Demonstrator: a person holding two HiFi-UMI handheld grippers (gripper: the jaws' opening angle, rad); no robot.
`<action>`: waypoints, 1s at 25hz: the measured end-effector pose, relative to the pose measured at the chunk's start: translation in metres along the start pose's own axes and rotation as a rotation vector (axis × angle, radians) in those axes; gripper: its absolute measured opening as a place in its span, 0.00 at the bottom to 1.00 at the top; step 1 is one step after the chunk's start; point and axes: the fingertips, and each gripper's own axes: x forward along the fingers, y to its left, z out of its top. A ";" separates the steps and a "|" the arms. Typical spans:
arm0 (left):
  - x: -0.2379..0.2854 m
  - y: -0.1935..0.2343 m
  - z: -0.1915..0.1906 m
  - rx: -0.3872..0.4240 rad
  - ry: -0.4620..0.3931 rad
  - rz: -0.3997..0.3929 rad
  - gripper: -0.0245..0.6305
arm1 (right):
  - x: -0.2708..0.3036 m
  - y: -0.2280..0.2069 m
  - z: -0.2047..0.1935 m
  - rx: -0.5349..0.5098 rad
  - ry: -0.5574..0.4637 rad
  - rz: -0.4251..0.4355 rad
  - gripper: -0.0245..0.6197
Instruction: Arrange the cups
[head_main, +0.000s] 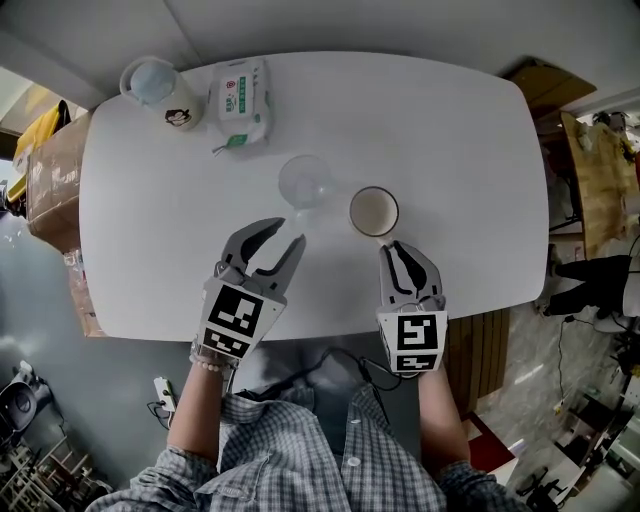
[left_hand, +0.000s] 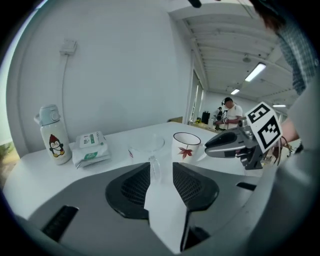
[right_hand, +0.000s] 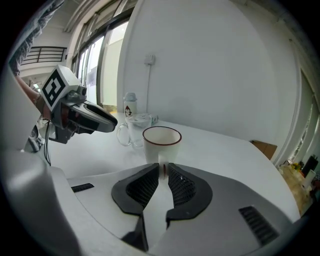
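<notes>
A clear glass cup (head_main: 303, 182) and a white mug (head_main: 374, 211) with a dark rim stand side by side in the middle of the white table (head_main: 470, 160). My left gripper (head_main: 288, 232) is open just in front of the glass. In the left gripper view the glass cup's (left_hand: 146, 145) handle stands between the spread pads of the left gripper (left_hand: 161, 167), untouched. My right gripper (head_main: 396, 246) is shut on the mug's handle. The right gripper view shows the right gripper (right_hand: 163, 169) pinching that handle, with the mug (right_hand: 161, 144) upright right behind it.
A white bottle with a penguin print (head_main: 160, 90) and a packet of wipes (head_main: 240, 100) lie at the table's far left. Cardboard boxes (head_main: 55, 170) stand beside the left edge. The near table edge runs under both grippers.
</notes>
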 end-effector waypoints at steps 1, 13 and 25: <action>0.003 0.003 -0.002 -0.013 0.002 0.011 0.22 | 0.000 0.001 0.000 0.007 -0.001 -0.005 0.14; 0.022 0.004 -0.010 -0.030 0.031 0.043 0.22 | -0.003 0.011 -0.001 0.108 -0.006 -0.085 0.14; 0.022 0.008 -0.011 -0.127 0.036 0.166 0.11 | 0.006 0.019 0.005 0.178 -0.004 -0.110 0.14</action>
